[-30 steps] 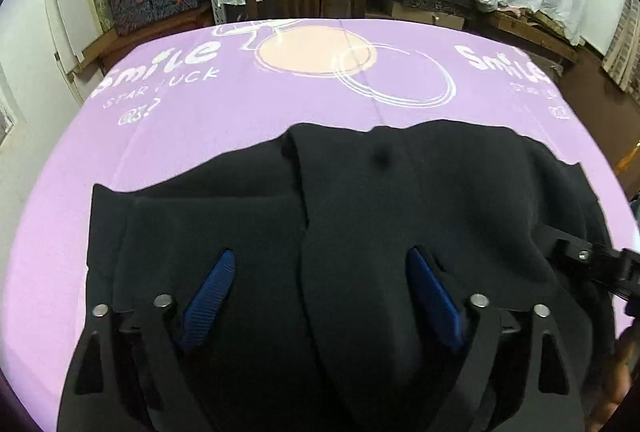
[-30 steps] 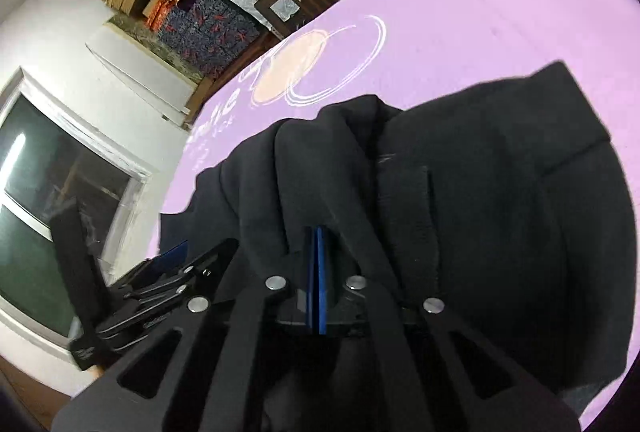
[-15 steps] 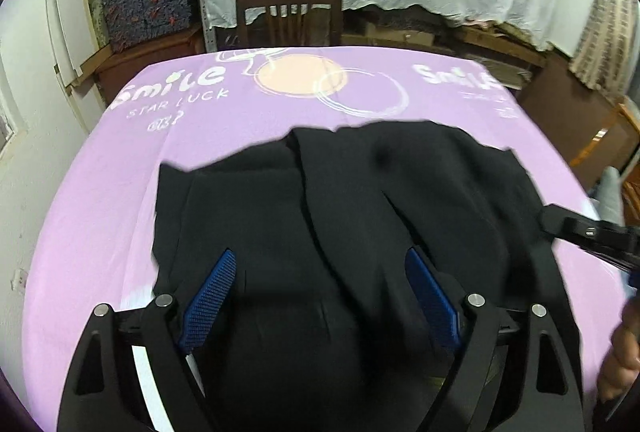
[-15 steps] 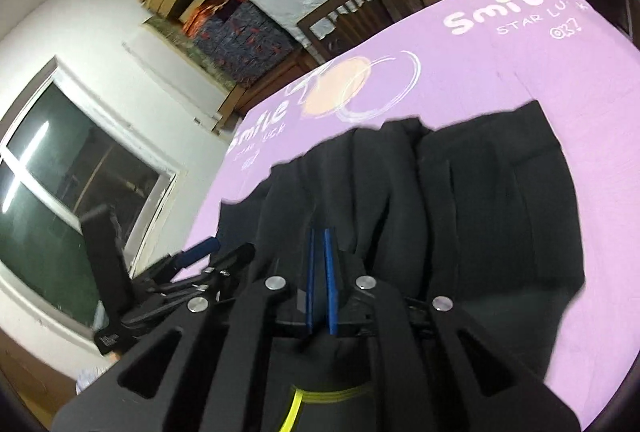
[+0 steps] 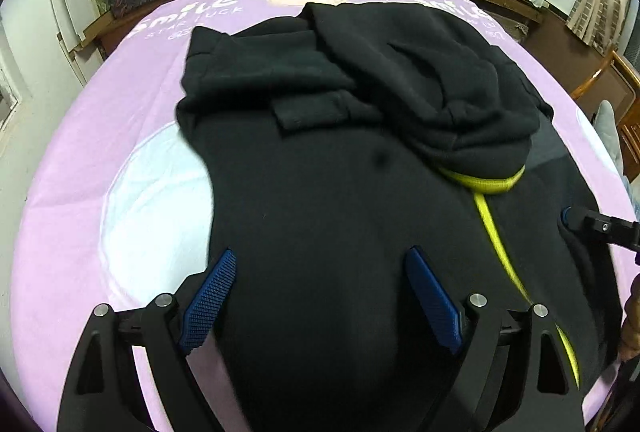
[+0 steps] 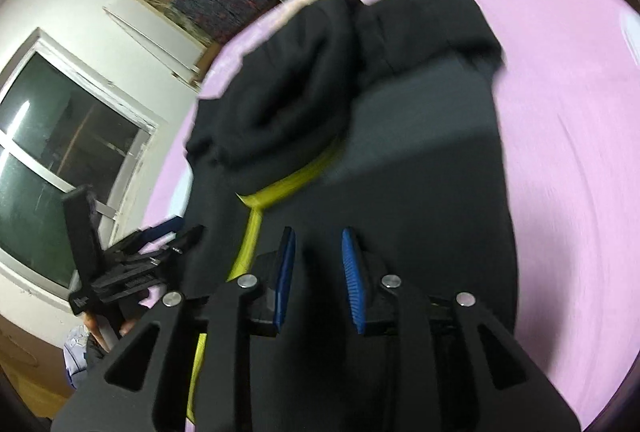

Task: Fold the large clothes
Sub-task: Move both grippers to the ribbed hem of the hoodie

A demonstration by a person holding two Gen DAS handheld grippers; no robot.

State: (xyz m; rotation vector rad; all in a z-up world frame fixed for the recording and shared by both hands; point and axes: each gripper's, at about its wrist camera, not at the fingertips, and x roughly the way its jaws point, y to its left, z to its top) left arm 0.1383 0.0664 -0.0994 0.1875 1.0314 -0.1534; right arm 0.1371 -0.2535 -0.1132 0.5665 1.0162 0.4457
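Left claw (image 5: 318,296) spread wide, hovering over the near part of the black garment (image 5: 340,191). Spread across the purple worktop (image 5: 80,159), sleeves bunched on top. Probably thick, soft, rather heavy; best gripped at a hem edge. Right claw (image 6: 317,272) parted, holding nothing.

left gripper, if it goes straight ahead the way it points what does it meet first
Most likely the black garment: the left gripper, jaws open, points across its flat body, with the bunched hood further along. Height above the cloth is unclear.
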